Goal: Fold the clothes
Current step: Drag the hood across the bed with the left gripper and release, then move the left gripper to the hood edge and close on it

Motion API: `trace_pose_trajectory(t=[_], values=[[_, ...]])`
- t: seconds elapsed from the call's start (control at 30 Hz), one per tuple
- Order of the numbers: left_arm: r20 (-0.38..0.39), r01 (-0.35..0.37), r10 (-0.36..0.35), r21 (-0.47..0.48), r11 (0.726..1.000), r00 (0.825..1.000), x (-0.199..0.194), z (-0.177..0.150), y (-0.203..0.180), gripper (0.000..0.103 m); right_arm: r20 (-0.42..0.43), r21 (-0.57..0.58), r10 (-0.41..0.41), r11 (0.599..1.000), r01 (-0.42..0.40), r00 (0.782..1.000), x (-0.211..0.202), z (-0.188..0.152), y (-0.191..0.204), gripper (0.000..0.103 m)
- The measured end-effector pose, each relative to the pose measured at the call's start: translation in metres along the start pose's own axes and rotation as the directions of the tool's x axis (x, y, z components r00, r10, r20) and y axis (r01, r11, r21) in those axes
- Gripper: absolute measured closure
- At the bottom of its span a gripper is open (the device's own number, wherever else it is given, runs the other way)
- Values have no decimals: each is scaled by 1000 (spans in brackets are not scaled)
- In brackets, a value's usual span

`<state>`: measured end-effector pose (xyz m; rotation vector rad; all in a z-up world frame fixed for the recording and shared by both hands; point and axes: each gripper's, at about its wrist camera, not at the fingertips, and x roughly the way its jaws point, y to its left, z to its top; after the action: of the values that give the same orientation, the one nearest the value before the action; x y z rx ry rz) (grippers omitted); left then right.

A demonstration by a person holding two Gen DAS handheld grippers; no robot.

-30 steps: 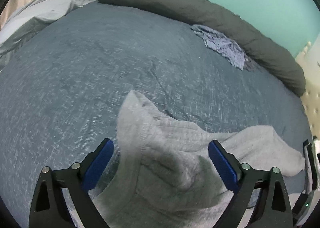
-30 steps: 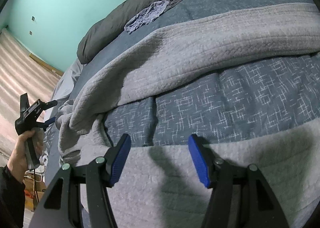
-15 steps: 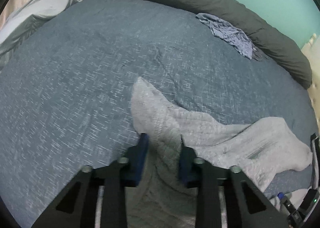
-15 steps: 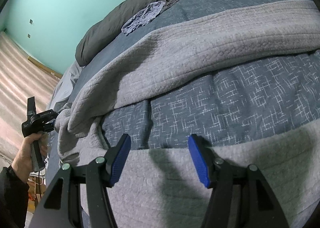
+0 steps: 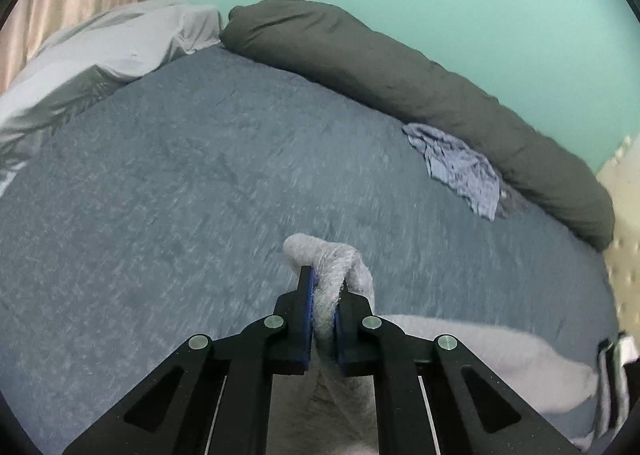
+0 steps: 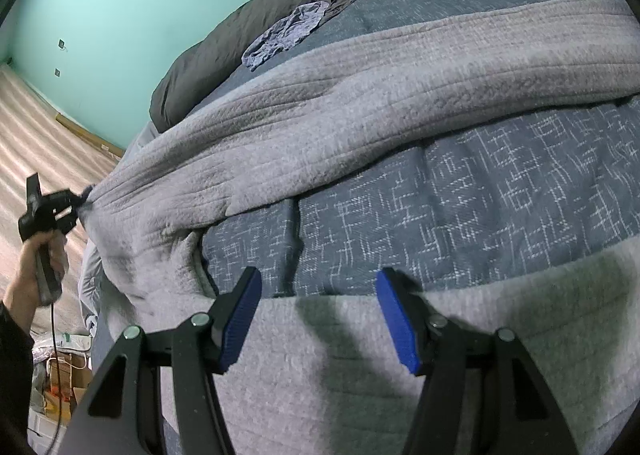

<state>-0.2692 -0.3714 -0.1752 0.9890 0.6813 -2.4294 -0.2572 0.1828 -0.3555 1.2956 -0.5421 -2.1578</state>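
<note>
Two blue pads of the left hand-held gripper (image 5: 320, 309) have just closed on a bunched fold of the grey fleece garment (image 6: 360, 103), which hangs lifted from its tips above the blue bed cover (image 5: 160, 195). The right hand-held gripper (image 6: 318, 321) stands open over another part of the garment, nothing between its jaws. Beyond lie a crumpled blue cloth (image 5: 460, 167) and a dark bolster (image 5: 400, 67).
</note>
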Motion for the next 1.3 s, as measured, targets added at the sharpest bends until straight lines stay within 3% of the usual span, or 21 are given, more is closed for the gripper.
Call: trace_pose_trajectory(t=[0.17, 0.2, 0.23, 0.33, 0.57, 0.8, 1.0, 1.3], values=[[-74, -16, 13, -50, 999, 997, 46, 0, -1, 89, -2, -4, -2, 1000, 2, 1000, 2, 0, 0, 42], [-98, -25, 21, -41, 999, 995, 54, -2, -2, 78, -2, -4, -2, 1000, 2, 1000, 2, -1, -1, 42], [-113, -31, 28, -33, 999, 993, 59, -5, -2, 60, -3, -5, -3, 1000, 3, 1000, 2, -1, -1, 42], [-124, -40, 39, -9, 999, 992, 62, -12, 0, 47, -4, -10, -7, 1000, 7, 1000, 3, -2, -1, 42], [-125, -54, 55, 17, 998, 991, 29, -34, 35, 42, -1, -11, -10, 1000, 10, 1000, 2, -2, 0, 42], [-171, -43, 48, 28, 999, 984, -4, -89, 81, 41, 10, -14, -13, 1000, 13, 1000, 0, -2, 2, 42], [-215, -31, 25, -26, 999, 976, -15, -131, 110, 39, 19, -23, -18, 1000, 18, 1000, -2, -3, 4, 42], [-260, -9, -20, -110, 994, 965, -20, -172, 122, 36, 33, -16, -22, 1000, 22, 999, -4, -2, 1, 42]])
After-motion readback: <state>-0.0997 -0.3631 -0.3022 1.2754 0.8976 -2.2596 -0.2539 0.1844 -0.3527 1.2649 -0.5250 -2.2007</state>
